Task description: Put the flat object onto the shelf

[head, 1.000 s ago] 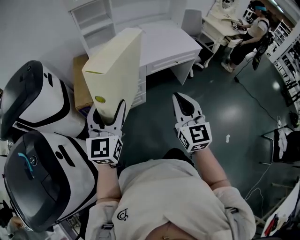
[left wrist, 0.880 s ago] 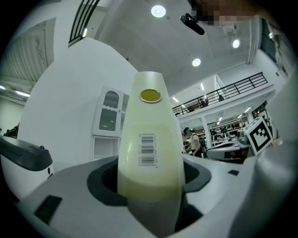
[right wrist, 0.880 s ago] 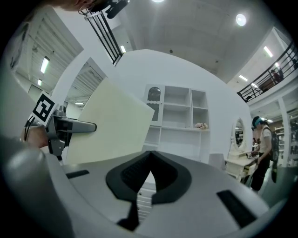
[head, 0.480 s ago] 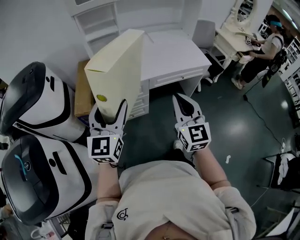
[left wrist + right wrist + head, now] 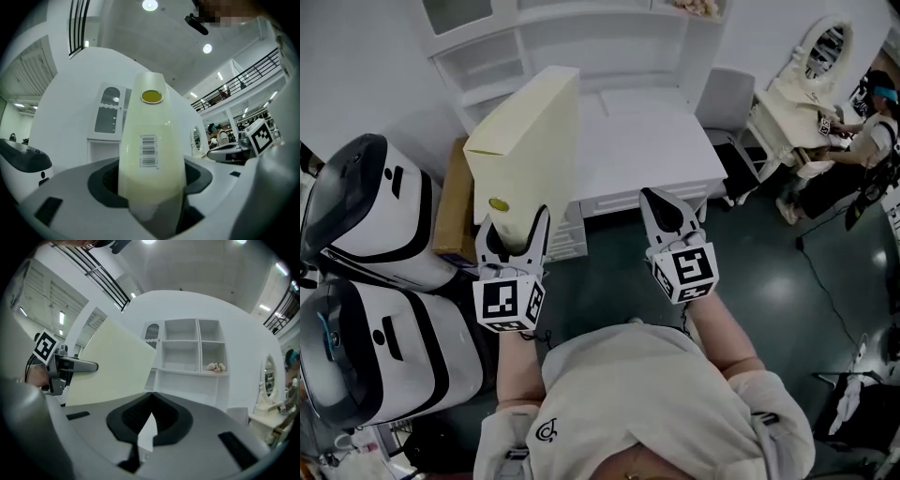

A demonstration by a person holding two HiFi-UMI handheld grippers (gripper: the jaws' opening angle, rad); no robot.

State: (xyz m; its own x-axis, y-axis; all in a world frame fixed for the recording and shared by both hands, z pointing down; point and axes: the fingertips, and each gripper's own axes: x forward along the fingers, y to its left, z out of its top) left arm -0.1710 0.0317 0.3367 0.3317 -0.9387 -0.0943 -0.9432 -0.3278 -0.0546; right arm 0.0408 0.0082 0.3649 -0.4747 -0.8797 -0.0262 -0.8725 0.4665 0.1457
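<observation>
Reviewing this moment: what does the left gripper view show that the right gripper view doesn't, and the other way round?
Only the left gripper view: the left gripper shut on the flat object's narrow edge, which carries a barcode label and a round yellow sticker. Only the right gripper view: the right gripper shut and empty, and the white shelf with open compartments, a small pale item in one. Both: the pale yellow flat object, and the other gripper at the picture's edge.

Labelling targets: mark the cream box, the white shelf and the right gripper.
cream box (image 5: pixel 539 150): head view, broad side face.
white shelf (image 5: pixel 197 345): right gripper view, centre divider.
right gripper (image 5: pixel 652 195): head view, closed jaw tips.
</observation>
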